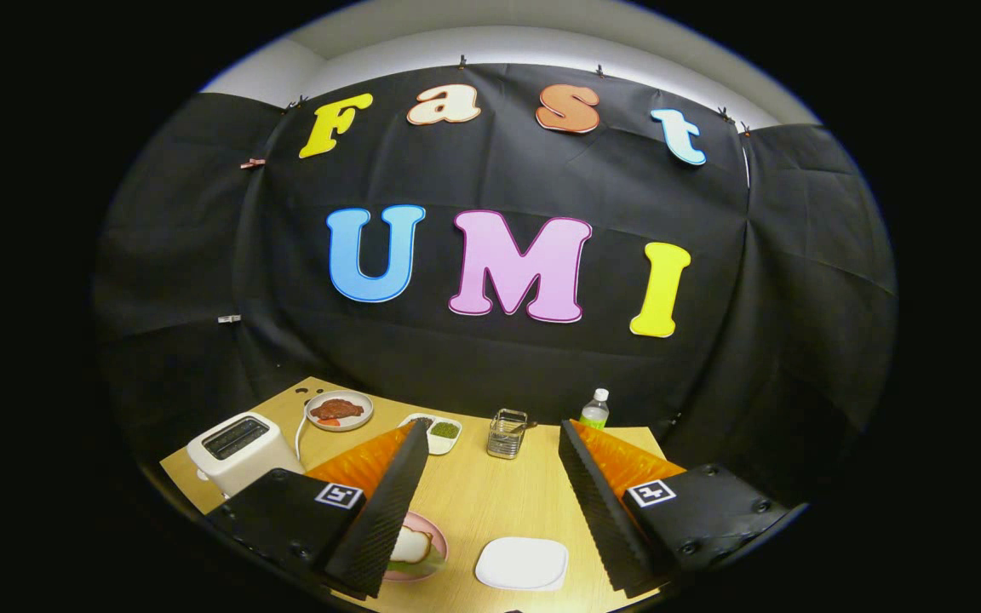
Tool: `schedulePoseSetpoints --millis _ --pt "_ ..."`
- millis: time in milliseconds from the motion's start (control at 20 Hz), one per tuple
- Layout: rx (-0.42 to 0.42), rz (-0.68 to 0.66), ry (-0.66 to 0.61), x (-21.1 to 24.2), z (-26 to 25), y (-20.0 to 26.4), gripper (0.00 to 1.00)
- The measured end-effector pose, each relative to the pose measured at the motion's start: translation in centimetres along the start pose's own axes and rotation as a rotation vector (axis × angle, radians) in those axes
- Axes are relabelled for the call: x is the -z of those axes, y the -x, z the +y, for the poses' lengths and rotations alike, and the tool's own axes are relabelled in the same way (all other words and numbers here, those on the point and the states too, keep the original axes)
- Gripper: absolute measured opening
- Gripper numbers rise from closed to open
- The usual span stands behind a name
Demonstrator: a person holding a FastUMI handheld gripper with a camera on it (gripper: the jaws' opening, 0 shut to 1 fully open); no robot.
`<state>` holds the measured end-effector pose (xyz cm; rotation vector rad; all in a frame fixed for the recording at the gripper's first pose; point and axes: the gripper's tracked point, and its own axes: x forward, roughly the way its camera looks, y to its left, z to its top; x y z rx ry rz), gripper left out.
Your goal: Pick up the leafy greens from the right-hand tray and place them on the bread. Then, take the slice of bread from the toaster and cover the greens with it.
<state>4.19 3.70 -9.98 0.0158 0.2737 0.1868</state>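
Hanging above a wooden table, the gripper has its two fingers spread wide apart with nothing between them but bare tabletop. Beside the near end of the finger on the left side sits a pink plate, partly hidden by that finger; on it lies a slice of bread with a bit of leafy greens peeking out under its edge, so the greens sit beneath the bread on that plate. Just beside the plate, between the two fingers and close to their bases, is a white tray with nothing on it. On the far left of the table stands a white toaster, and its slot looks dark; whether anything is inside cannot be told. Beyond the toaster is a round plate with a piece of reddish-brown meat. Past the tip of the finger on the left side is a small white dish with two compartments, each holding something dark green. Farther ahead, between the fingertips, stands a wire holder, and a clear bottle with a white cap stands near the tip of the other finger.
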Motion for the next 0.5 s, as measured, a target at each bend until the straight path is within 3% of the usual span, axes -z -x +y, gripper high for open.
schedulePoseSetpoints --millis 500 --pt "-0.008 0.006 0.026 0.13 0.51 0.11 0.96"
